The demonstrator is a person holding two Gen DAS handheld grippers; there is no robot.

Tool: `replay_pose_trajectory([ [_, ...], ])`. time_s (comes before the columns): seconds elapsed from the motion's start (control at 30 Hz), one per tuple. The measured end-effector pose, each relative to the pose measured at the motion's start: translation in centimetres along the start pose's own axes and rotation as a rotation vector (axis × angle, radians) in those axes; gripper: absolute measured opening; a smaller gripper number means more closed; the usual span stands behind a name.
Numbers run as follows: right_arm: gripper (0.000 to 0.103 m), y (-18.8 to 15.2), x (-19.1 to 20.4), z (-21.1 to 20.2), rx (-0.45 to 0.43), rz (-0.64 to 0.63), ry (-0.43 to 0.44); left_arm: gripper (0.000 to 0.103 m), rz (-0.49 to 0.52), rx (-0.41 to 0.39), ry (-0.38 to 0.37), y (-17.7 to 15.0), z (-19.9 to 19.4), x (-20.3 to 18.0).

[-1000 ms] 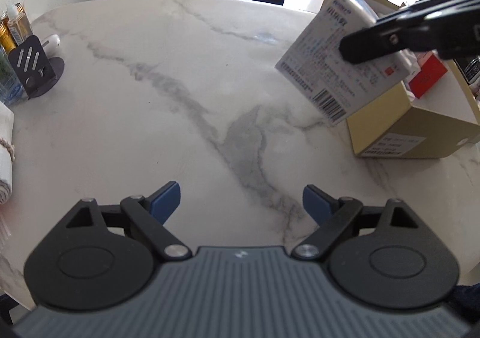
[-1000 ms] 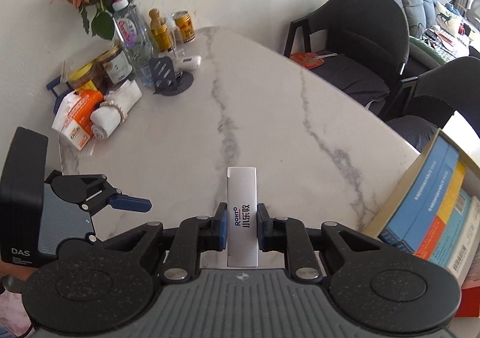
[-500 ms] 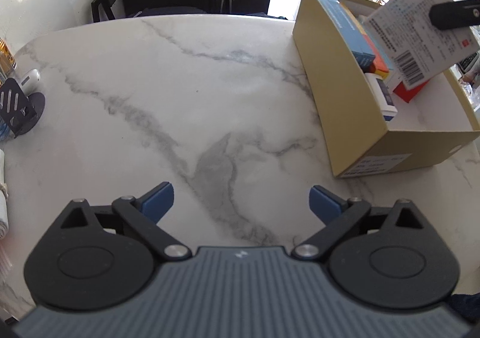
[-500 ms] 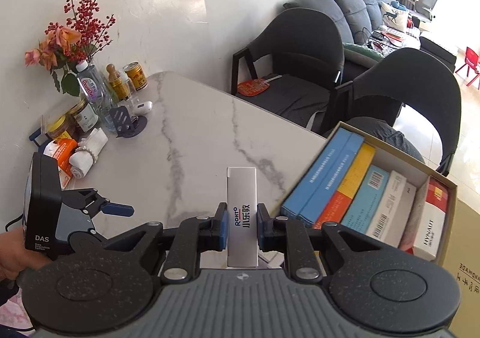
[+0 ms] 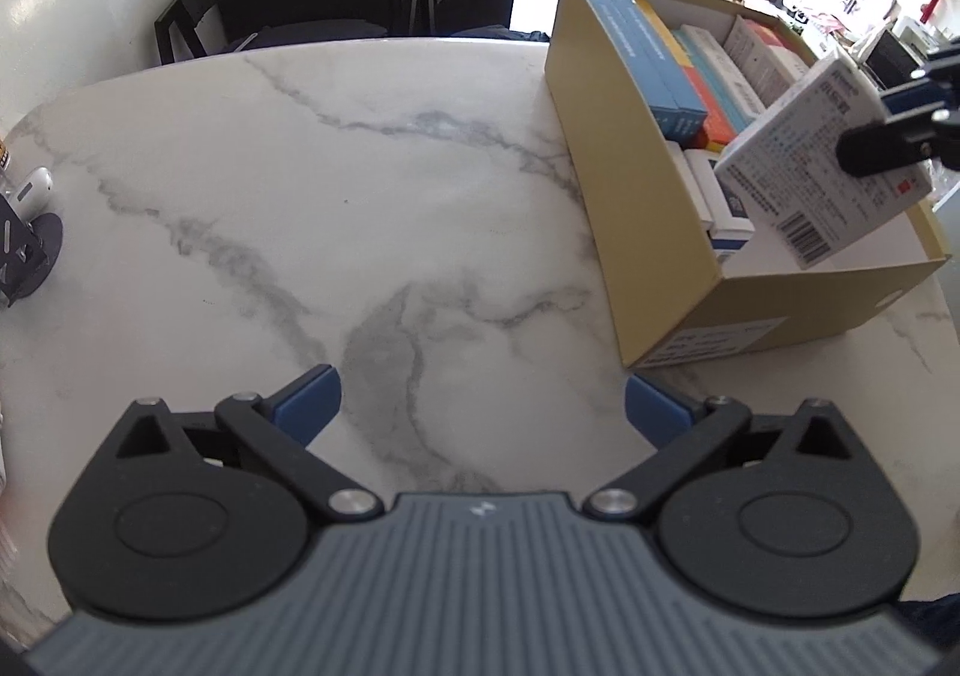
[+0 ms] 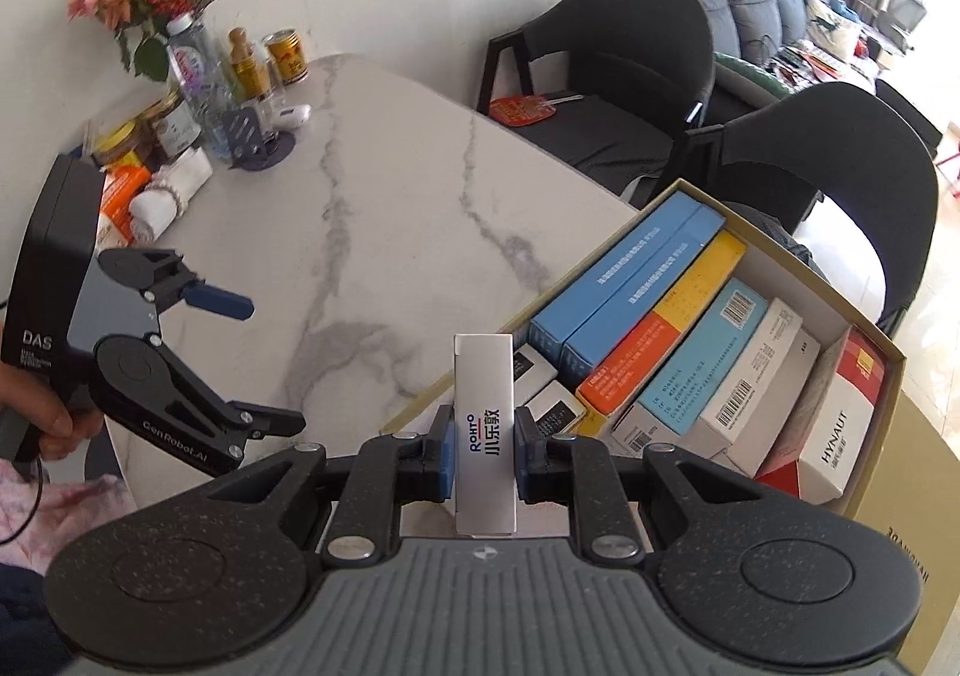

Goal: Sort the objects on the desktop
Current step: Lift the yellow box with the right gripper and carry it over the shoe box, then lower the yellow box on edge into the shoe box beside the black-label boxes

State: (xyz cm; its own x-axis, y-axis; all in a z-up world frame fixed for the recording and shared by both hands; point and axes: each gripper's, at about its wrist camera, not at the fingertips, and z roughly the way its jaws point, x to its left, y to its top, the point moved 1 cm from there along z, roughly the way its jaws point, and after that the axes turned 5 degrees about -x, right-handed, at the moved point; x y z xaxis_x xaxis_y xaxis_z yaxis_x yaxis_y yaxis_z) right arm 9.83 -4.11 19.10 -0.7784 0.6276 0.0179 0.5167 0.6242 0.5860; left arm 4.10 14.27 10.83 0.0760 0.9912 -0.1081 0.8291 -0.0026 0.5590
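Right gripper (image 6: 485, 451) clamps the white box (image 6: 484, 430) edge-on — long axis pointing forward, hanging over the carton's (image 5: 606, 148) near, bare end — while left gripper (image 5: 480, 406) gapes empty over the table (image 5: 300, 166).

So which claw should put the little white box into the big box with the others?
The right claw. It already pinches the little white box and hangs by the open cardboard box. The left claw is open and empty, over bare marble table beside the box.
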Motion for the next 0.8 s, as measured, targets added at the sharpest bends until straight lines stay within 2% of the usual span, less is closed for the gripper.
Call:
replay_pose_trajectory([
  [0.33, 0.021, 1.2, 2.1, 3.6, 0.143, -0.310, 0.089, 0.103, -0.016, 0.026, -0.012, 0.0, 0.2, -0.2],
  [0.63, 0.021, 1.9, 1.8, 3.6, 0.189, -0.423, 0.194, 0.103, -0.043, 0.032, -0.033, 0.7, 0.7, 0.4],
  [0.8, 0.021, 2.2, 2.5, 4.6, 0.244, -0.526, 0.186, 0.103, -0.056, 0.028, -0.039, 0.9, 0.7, 0.7],
])
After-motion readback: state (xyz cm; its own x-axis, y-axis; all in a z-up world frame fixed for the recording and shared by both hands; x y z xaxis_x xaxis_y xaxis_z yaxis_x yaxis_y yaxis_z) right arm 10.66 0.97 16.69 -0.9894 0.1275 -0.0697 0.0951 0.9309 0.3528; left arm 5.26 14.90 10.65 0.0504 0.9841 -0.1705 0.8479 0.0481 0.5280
